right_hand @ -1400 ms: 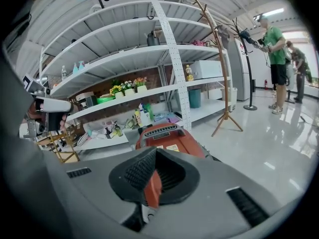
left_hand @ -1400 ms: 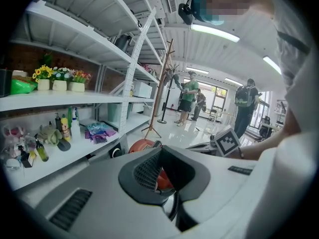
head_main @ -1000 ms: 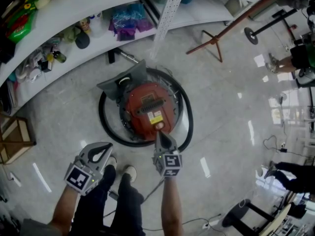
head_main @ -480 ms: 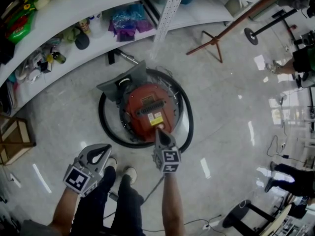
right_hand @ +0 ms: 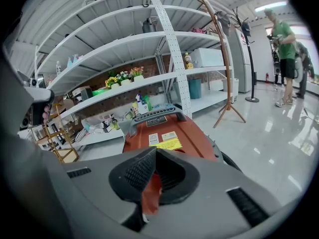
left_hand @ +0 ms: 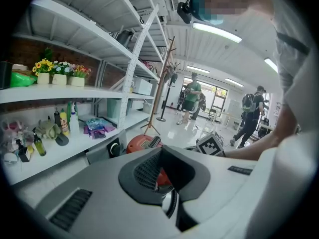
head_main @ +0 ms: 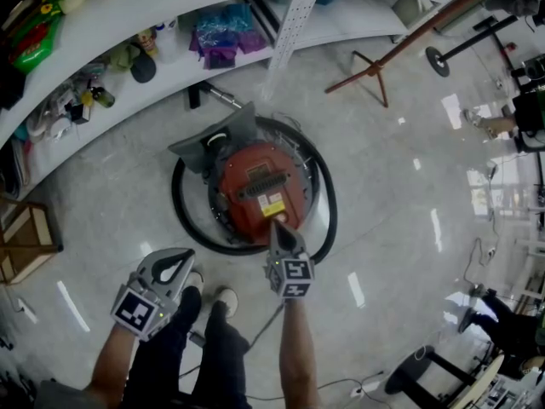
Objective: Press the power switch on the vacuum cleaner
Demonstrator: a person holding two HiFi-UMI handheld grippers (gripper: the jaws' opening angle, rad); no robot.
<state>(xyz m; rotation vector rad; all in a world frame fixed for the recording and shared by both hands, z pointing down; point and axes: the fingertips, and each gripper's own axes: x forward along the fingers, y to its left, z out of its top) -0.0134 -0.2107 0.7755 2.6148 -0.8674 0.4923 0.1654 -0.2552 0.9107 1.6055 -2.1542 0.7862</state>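
Observation:
In the head view a red canister vacuum cleaner (head_main: 258,186) sits on the floor with its black hose (head_main: 183,220) coiled around it. My right gripper (head_main: 276,226) is shut, and its pointed tip rests on the vacuum's near edge, just below a yellow label (head_main: 271,202). The switch under the tip is hidden. The right gripper view shows the red body (right_hand: 169,131) right behind the shut right gripper (right_hand: 155,152). My left gripper (head_main: 180,264) is shut and empty, held off to the left above the person's shoes. In the left gripper view the vacuum (left_hand: 141,143) lies beyond the left gripper (left_hand: 162,152).
White shelving (head_main: 128,24) with bottles and bags runs behind the vacuum. A wooden coat stand (head_main: 375,66) lies to the back right and a wooden frame (head_main: 25,241) at the left edge. A cable (head_main: 264,326) trails on the floor. People stand at the far right.
My right gripper has edged slightly forward onto the vacuum's near edge. The left gripper has barely moved. People at the right edge have shifted.

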